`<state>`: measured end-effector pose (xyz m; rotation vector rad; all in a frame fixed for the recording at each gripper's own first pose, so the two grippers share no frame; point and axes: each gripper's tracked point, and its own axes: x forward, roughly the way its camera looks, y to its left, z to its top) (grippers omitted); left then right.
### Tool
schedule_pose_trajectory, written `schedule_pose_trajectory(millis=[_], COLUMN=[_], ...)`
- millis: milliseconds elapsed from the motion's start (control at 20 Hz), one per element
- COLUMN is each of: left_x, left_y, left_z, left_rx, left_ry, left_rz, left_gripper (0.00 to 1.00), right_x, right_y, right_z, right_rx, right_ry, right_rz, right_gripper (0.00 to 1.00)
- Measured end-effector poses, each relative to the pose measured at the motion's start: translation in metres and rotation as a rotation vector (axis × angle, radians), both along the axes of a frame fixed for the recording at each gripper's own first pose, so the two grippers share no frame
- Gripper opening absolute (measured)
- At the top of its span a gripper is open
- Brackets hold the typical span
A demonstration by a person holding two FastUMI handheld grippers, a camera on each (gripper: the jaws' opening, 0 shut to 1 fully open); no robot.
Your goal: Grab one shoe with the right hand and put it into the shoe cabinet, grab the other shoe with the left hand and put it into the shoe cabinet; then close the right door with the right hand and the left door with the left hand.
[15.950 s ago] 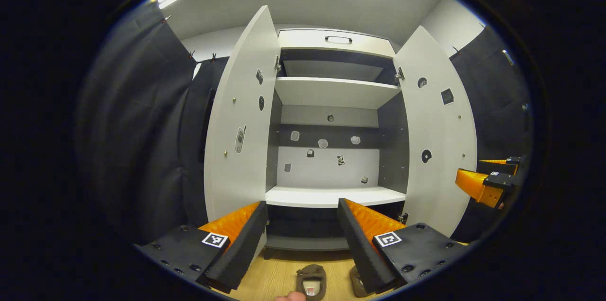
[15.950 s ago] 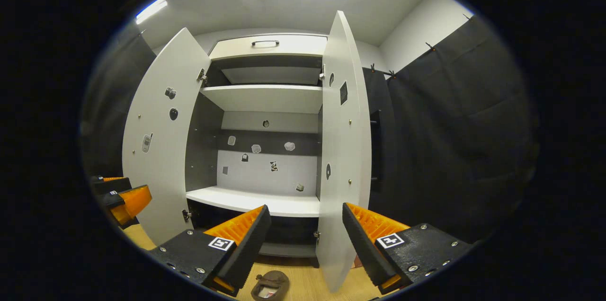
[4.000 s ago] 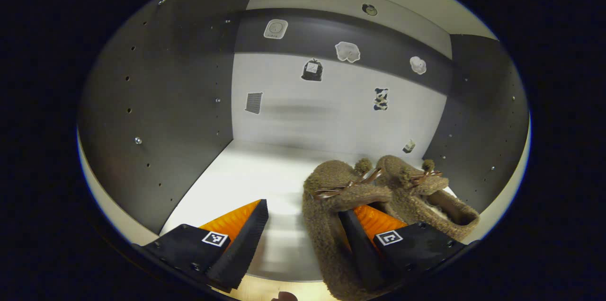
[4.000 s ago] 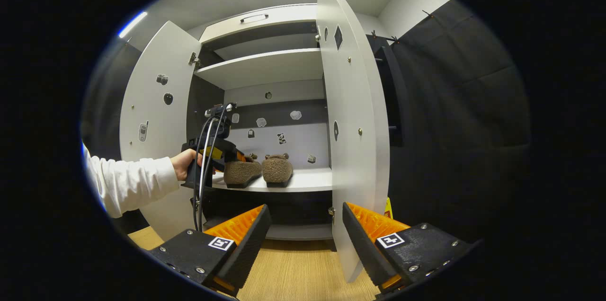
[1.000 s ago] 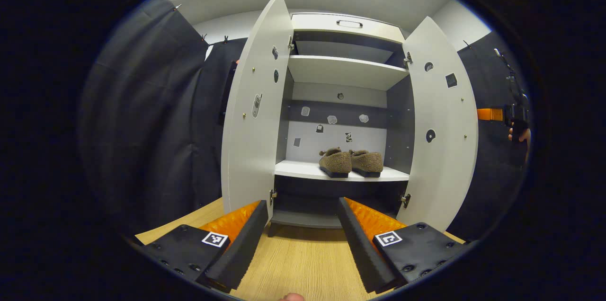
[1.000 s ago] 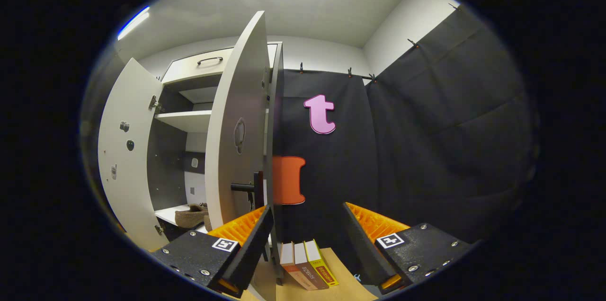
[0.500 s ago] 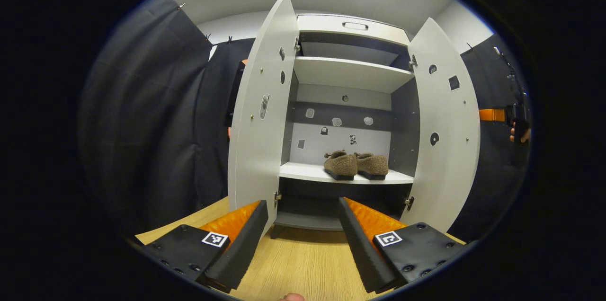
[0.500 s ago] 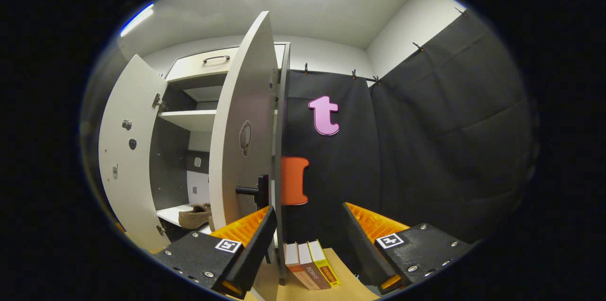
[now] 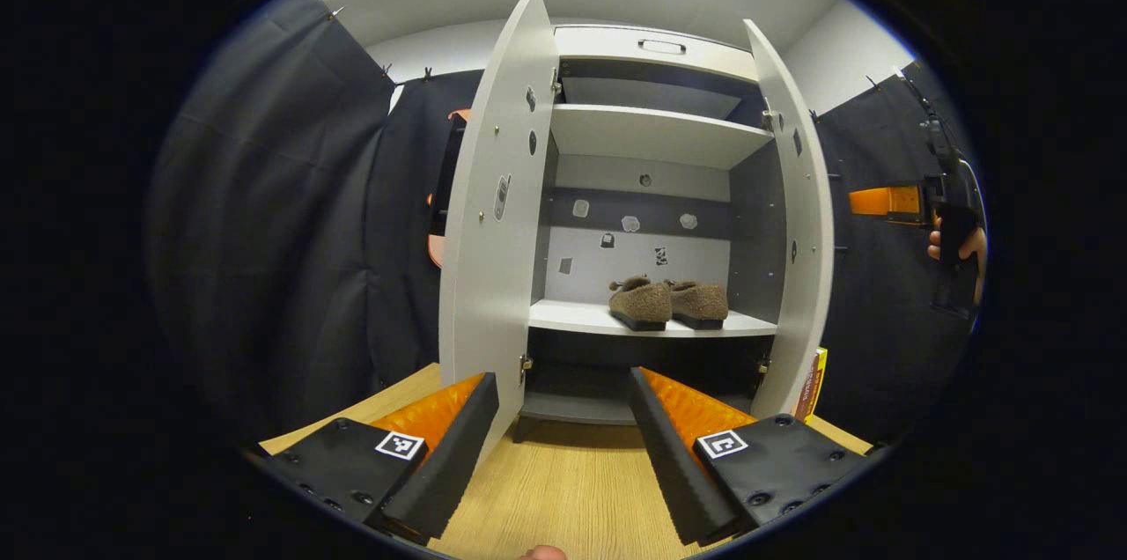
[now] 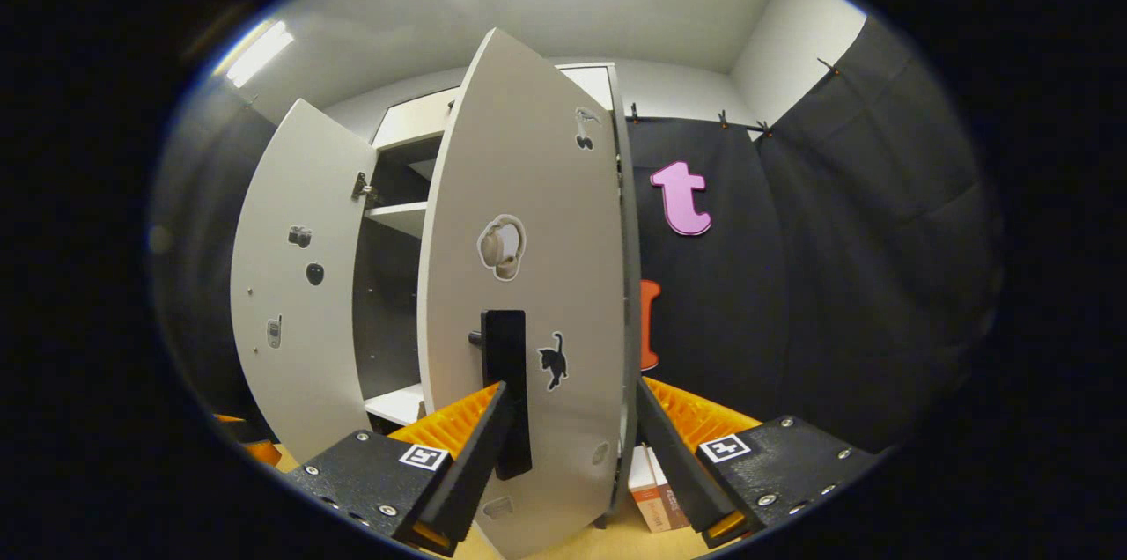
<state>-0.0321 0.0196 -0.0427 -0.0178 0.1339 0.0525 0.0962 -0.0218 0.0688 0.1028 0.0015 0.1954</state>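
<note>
Closing the right door (image 10: pixel 537 278) is our step now, and both shoes (image 9: pixel 669 303) already sit side by side on the cabinet's (image 9: pixel 651 133) middle shelf, straight ahead of our left gripper (image 9: pixel 563 441) and beyond its tips. Our right gripper (image 10: pixel 572 445) faces the door's outer face with its jaws spread and nothing between them; the dark handle (image 10: pixel 506 393) stands just ahead of its left finger, and we cannot tell whether the two touch. We judge the door best pushed flat on the panel near its free edge, on the handle side, far from the hinges, with a steady sweep that follows the arc until it meets the frame. We should keep the fingers off the closing gap. Our left gripper is also spread and empty, low over the wooden floor (image 9: pixel 563 490), with the left door (image 9: pixel 493 217) ahead and to its left, wide open and waiting its turn.

For writing, books (image 10: pixel 656 490) stand by the right gripper's right finger, their spine print too small to read. Stickers on the doors show pictures, not words.
</note>
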Motion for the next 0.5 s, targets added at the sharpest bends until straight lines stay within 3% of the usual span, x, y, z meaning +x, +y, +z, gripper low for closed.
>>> schedule_pose_trajectory(millis=[200, 250, 300, 500], left_x=[-0.002, -0.002, -0.002, -0.003], left_y=[0.005, 0.007, 0.008, 0.009], left_z=[0.003, 0.004, 0.004, 0.004], left_rx=[0.0, 0.002, 0.005, 0.017], left_ry=[-0.009, -0.011, -0.012, -0.012], left_rz=[0.009, 0.011, 0.012, 0.008], left_gripper=[0.97, 0.97, 0.97, 0.97], right_x=[0.019, 0.02, 0.021, 0.034], right_y=[0.04, 0.045, 0.05, 0.061], right_z=[-0.007, -0.008, -0.009, -0.02], right_rx=[0.002, -0.002, -0.005, -0.005], right_ry=[0.015, 0.011, 0.009, 0.026], right_rz=[0.066, 0.074, 0.08, 0.079], right_gripper=[0.92, 0.98, 0.92, 0.92])
